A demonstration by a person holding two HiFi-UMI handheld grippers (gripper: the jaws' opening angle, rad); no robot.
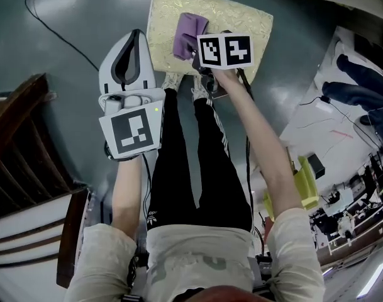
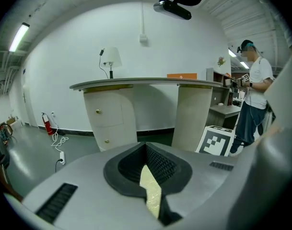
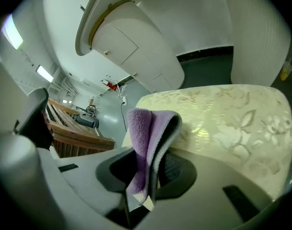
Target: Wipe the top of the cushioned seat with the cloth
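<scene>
The cushioned seat [image 1: 232, 19] has a pale gold patterned top and lies on the floor ahead of the person's feet. A purple cloth [image 1: 190, 33] rests on its near left part, with my right gripper [image 1: 193, 56] shut on it under the marker cube. In the right gripper view the folded cloth [image 3: 146, 137] stands pinched between the jaws, and the seat top [image 3: 232, 119] spreads out beyond it. My left gripper [image 1: 135, 35] hovers off the seat's left edge, shut with nothing in it. In the left gripper view a sliver of gold fabric [image 2: 151, 195] shows under the left gripper [image 2: 146, 150].
Dark wooden furniture [image 1: 21, 156] stands at the left. A black cable [image 1: 53, 31] runs over the grey floor. The person's shoes [image 1: 202, 84] touch the seat's near edge. A white curved desk [image 2: 136, 114] and a standing person [image 2: 253, 90] are farther off.
</scene>
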